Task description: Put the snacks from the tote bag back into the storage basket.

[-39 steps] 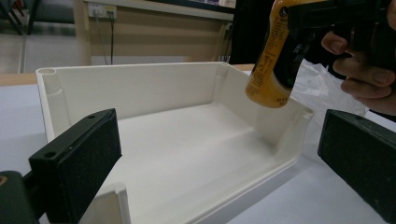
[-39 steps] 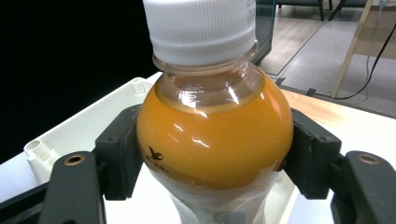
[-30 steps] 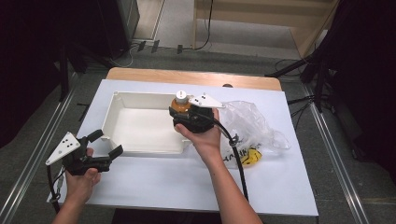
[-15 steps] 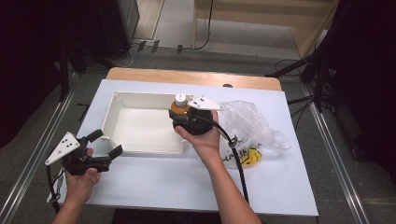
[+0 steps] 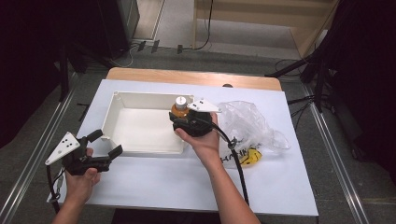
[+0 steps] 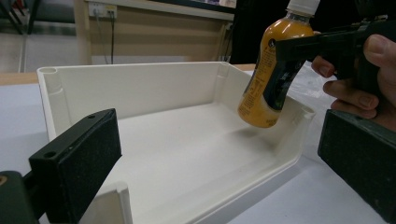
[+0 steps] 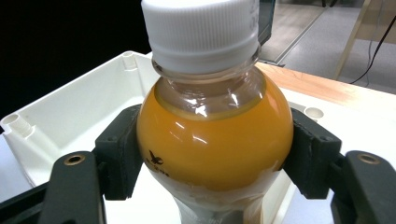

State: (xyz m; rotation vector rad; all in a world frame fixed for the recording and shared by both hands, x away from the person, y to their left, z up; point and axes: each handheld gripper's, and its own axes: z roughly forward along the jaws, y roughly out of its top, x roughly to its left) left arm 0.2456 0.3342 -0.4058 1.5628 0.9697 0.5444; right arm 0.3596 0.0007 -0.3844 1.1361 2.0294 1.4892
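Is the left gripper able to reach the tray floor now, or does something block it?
Probably yes. The left gripper is open beside the tray near its low front wall, and the floor is bare. The bottle, held by the right gripper, hangs at the far side.

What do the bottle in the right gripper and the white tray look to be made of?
The bottle looks like clear, glossy plastic: highlights glint on its shoulder and the orange liquid shows through. Its ribbed white cap seems opaque plastic. The tray looks like moulded rigid plastic, matte to satin, with rounded corners and thin even walls. The right gripper clamps the bottle with black, foam-like pads.
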